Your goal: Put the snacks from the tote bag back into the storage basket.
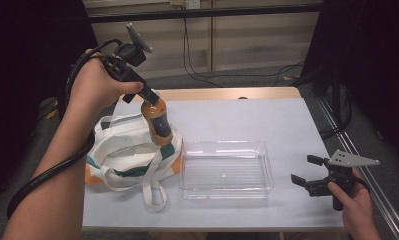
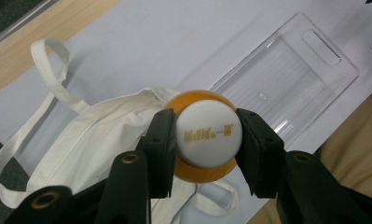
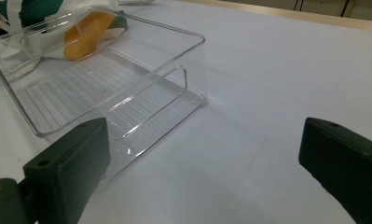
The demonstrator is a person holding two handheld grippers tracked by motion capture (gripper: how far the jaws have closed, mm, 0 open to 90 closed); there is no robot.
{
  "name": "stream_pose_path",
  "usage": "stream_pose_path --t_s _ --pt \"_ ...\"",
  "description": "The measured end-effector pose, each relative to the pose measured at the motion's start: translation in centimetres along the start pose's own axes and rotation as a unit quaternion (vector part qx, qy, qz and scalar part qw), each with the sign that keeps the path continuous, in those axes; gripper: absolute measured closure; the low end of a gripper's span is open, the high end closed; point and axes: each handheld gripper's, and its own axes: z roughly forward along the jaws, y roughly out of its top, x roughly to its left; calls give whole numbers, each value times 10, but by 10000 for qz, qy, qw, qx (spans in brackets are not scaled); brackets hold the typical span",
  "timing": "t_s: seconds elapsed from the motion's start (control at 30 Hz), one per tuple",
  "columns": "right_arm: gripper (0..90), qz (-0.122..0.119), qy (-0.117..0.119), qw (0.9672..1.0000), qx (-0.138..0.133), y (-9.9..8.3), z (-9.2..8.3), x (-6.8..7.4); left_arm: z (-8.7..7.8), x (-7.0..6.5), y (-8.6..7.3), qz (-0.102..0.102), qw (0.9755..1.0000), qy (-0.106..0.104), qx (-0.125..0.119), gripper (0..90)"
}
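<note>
1. White sheeting covers the table (image 1: 287,130), whose wooden edge shows at the far side.
2. An orange bottle (image 1: 157,122) hangs tilted above the cloth tote bag (image 1: 122,150), at about nine o'clock on the table.
3. Its white cap (image 2: 208,135) is clamped between the jaws of the left gripper (image 1: 146,94).
4. Just beside the bag, toward three o'clock, sits a clear plastic tray (image 1: 226,192).
5. At four o'clock, well apart from the tray, the right gripper (image 1: 303,170) rests with its jaws spread wide.
</note>
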Motion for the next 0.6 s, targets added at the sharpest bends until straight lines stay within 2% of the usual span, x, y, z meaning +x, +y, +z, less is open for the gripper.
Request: stream_pose_path --t_s 0.1,0.3,0.47,0.6 --pt "18 -9 15 10000 -9 0 0 1 -1 -3 4 29 10000 -7 -22 594" --pt "18 13 -7 10000 -10 0 -1 1 0 -10 10 208 9997 91 27 594" --pt "18 -5 -11 10000 -7 0 -1 1 3 -16 14 244 9997 -12 52 594" --pt "18 10 10 10000 -16 -1 0 1 8 -20 17 314 9995 -10 37 594"
